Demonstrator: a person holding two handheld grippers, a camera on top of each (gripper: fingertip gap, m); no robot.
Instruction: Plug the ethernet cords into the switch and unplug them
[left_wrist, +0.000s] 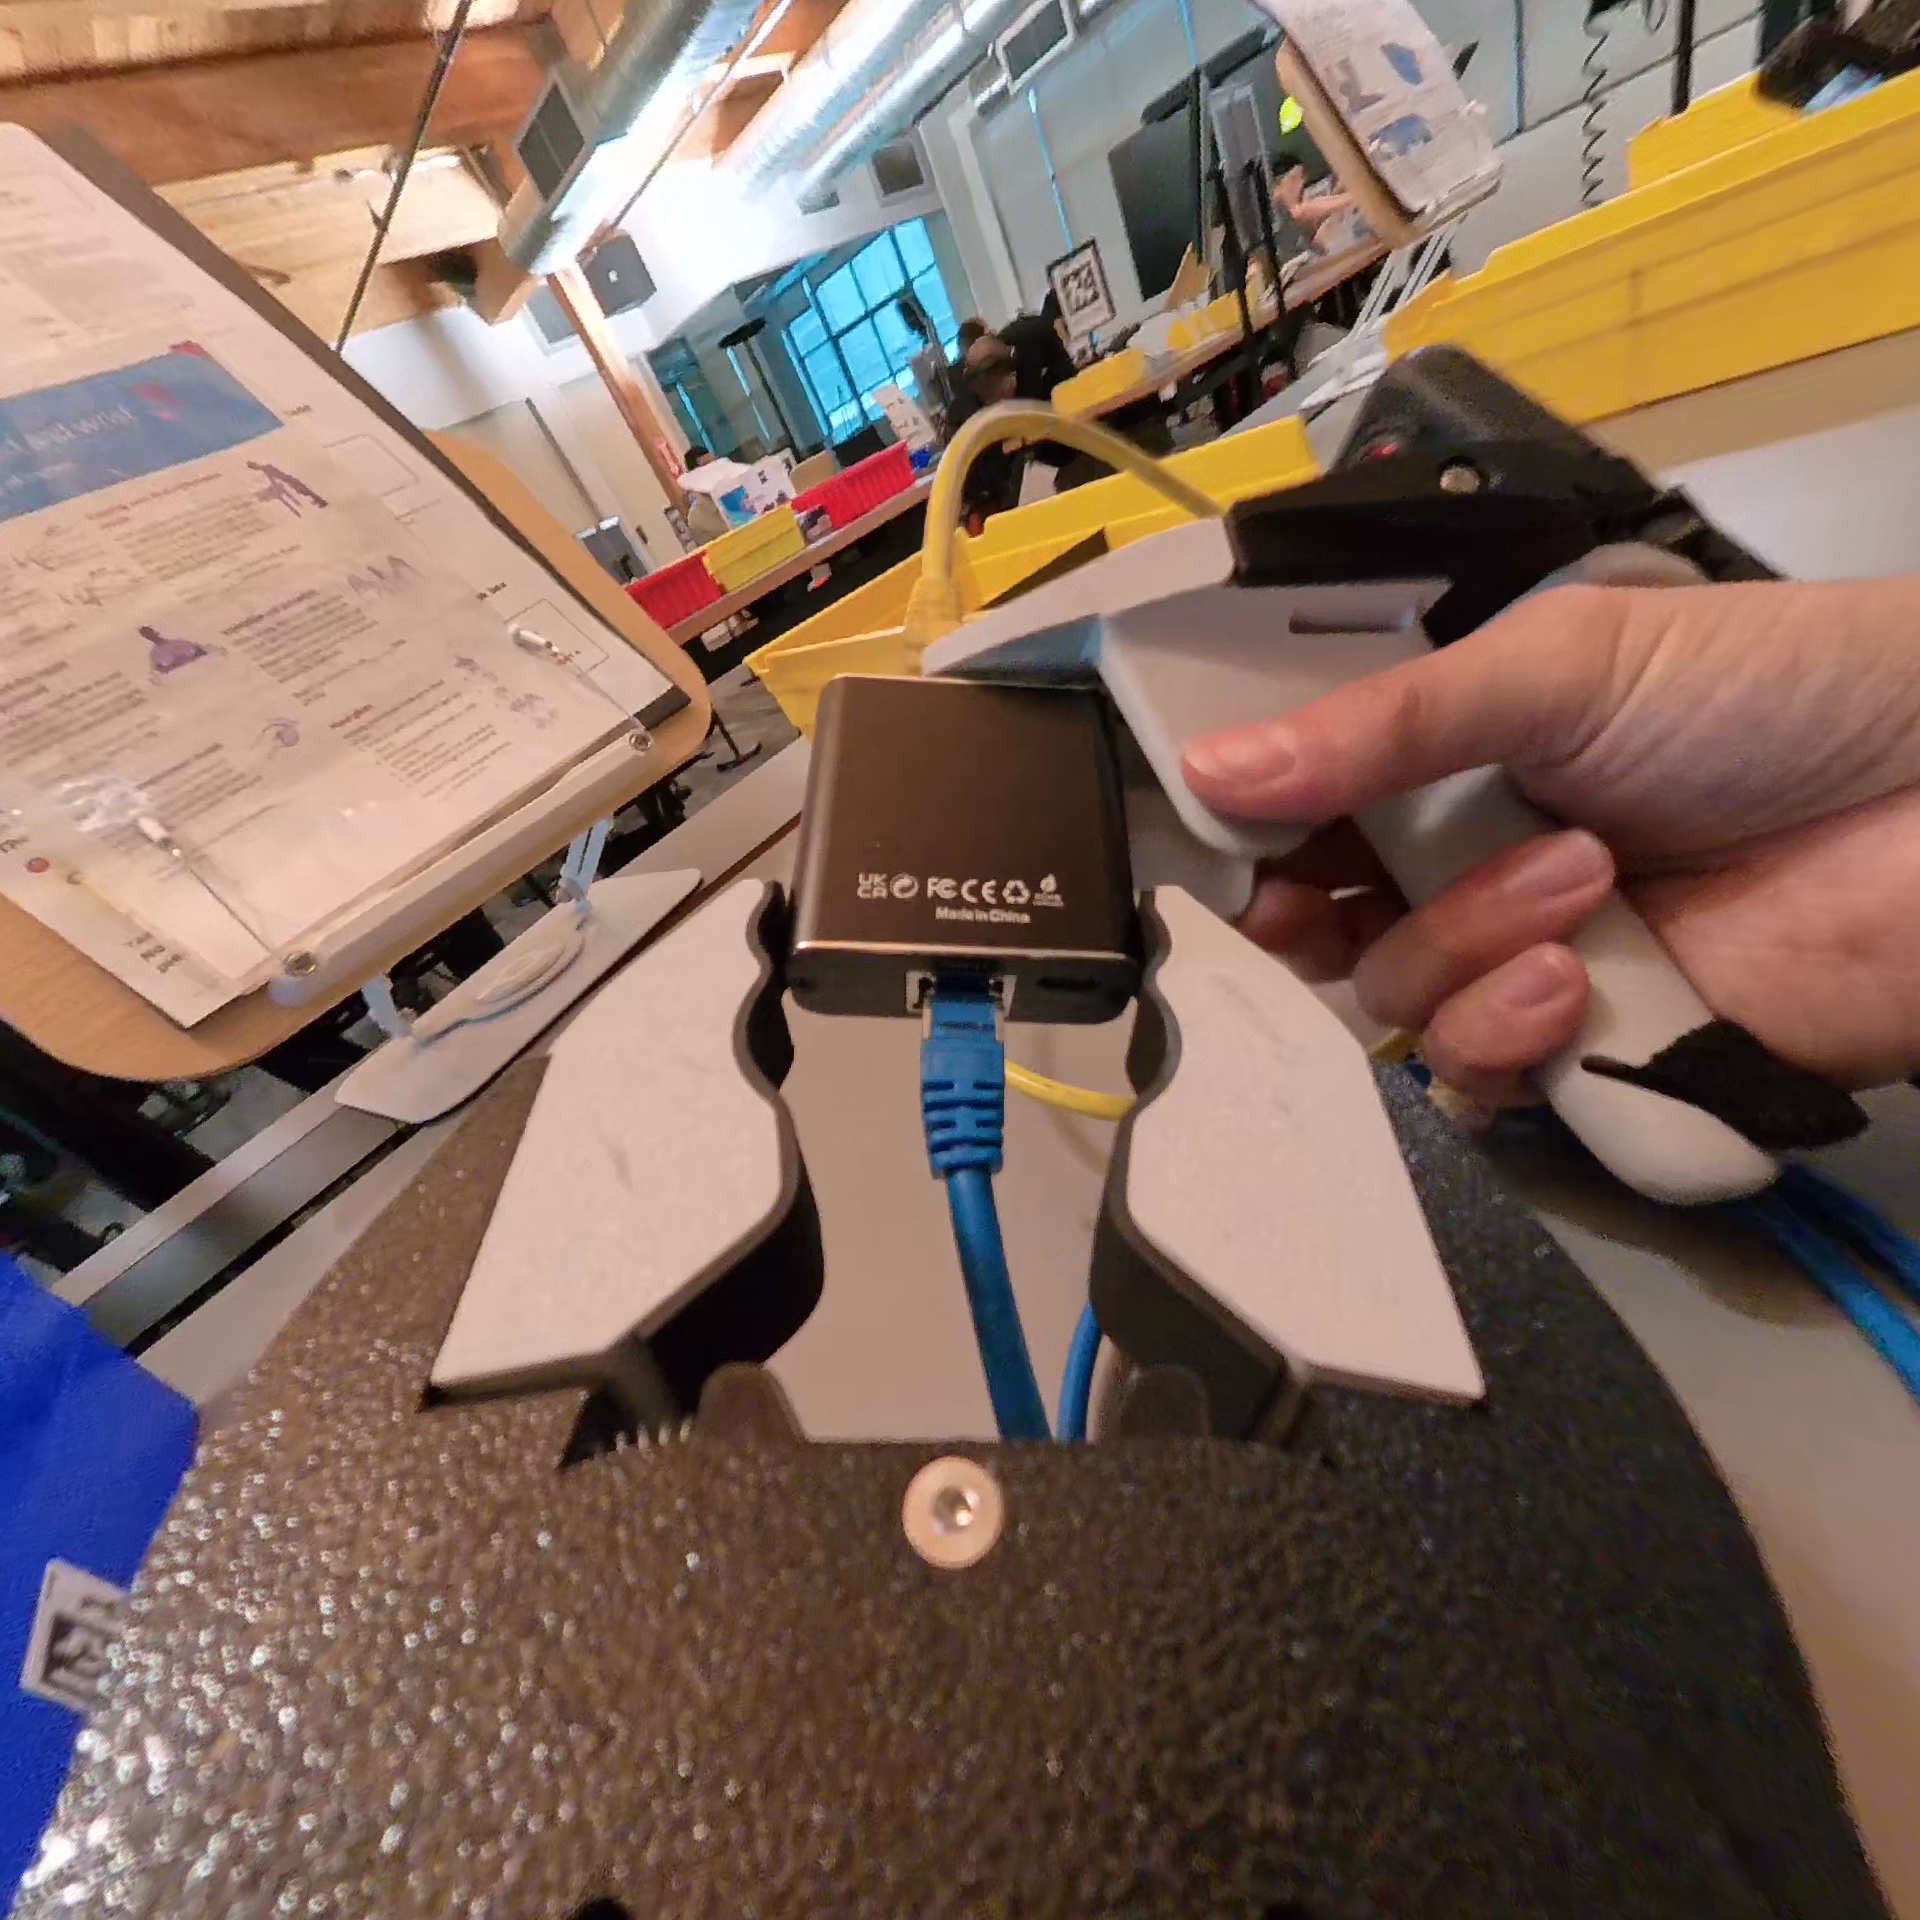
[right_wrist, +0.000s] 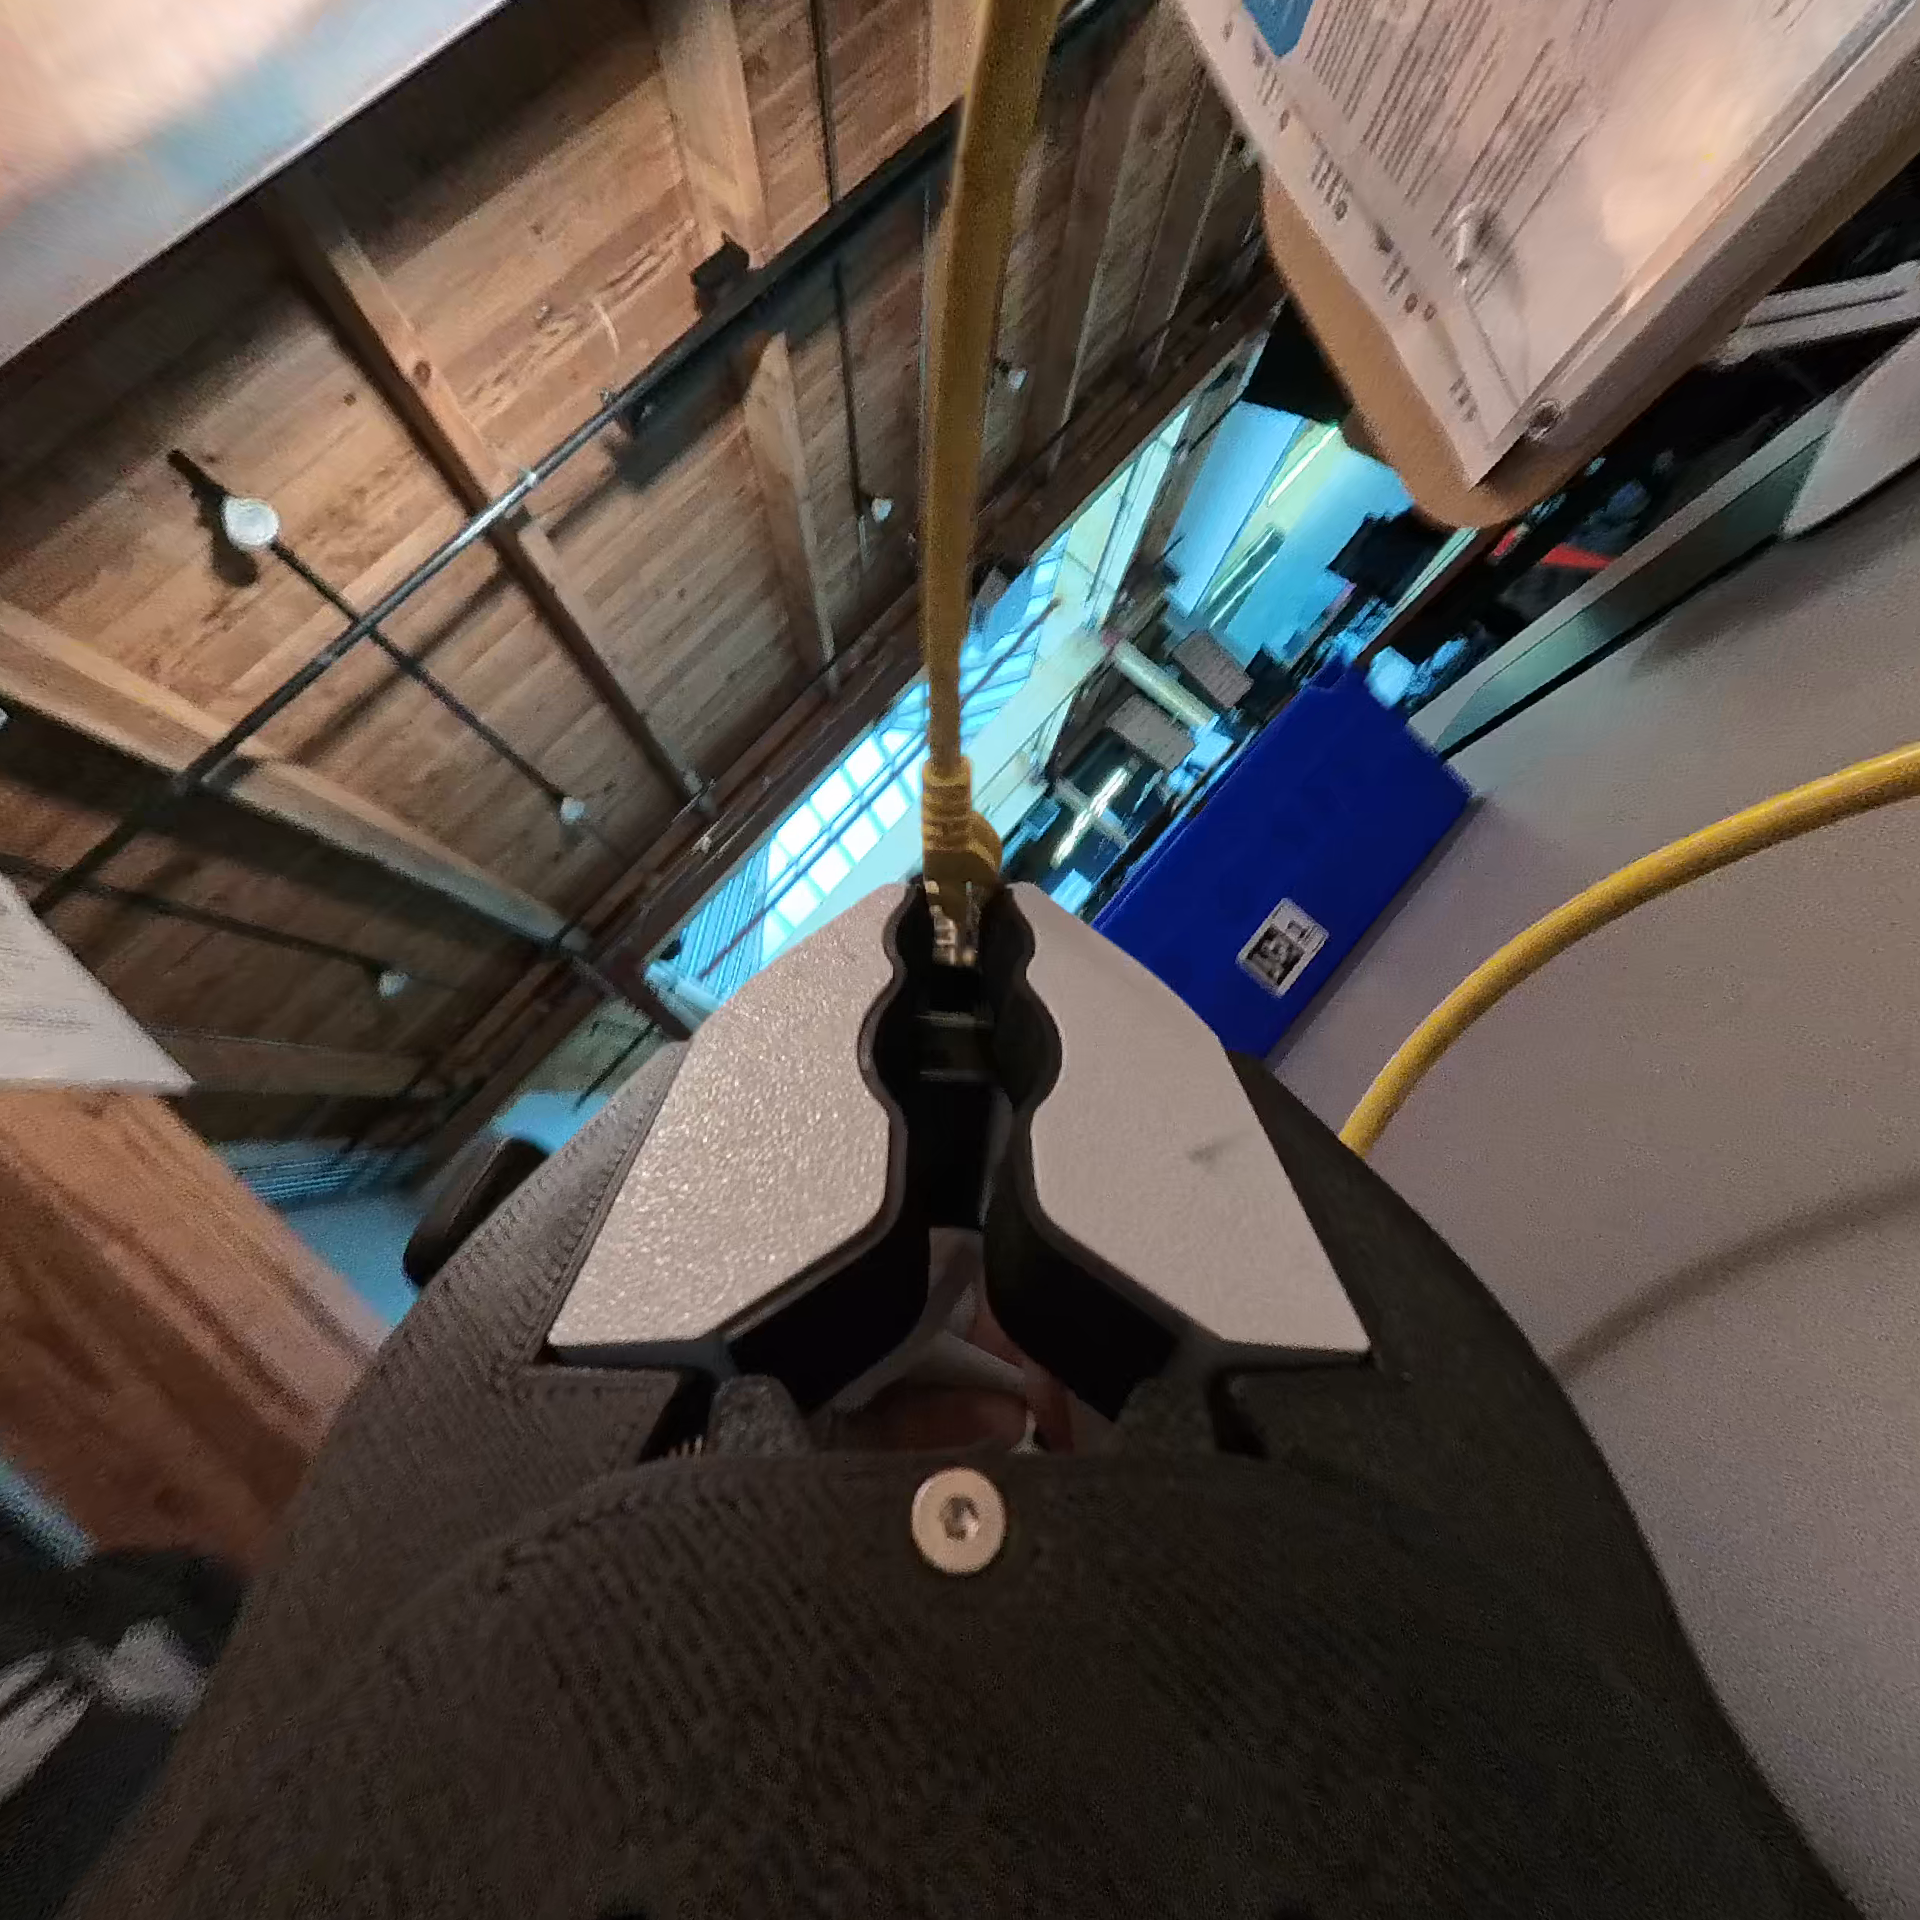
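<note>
The grey counter (left_wrist: 727, 821) is seen under everything, and long yellow bins (left_wrist: 1621, 260) are lined up at its far right. A slanted board with printed sheets (left_wrist: 260, 644) is stood on the left side. A blue bin (right_wrist: 1278, 862) with a small square tag is seen past the right gripper. The left gripper (left_wrist: 961, 935) is held near the camera, and its jaws are closed part way on the two sides of the small black switch (left_wrist: 961, 821), so the switch is held up off the counter between them. The right gripper (left_wrist: 997, 634) is held in a person's hand (left_wrist: 1621, 821) on the right, and it is reached across the far end of the switch. In the right wrist view its jaws are almost closed, and the plug of the yellow cord (right_wrist: 951, 852) is pinched at their tips. The yellow cord is bent up in a loop behind the switch, and more of it is laid in a curve on the counter. It cannot be told if the yellow plug is inside the switch. The blue cord (left_wrist: 982, 1226) is plugged into the near end of the switch, and it is run back between the left jaws toward the camera.
</note>
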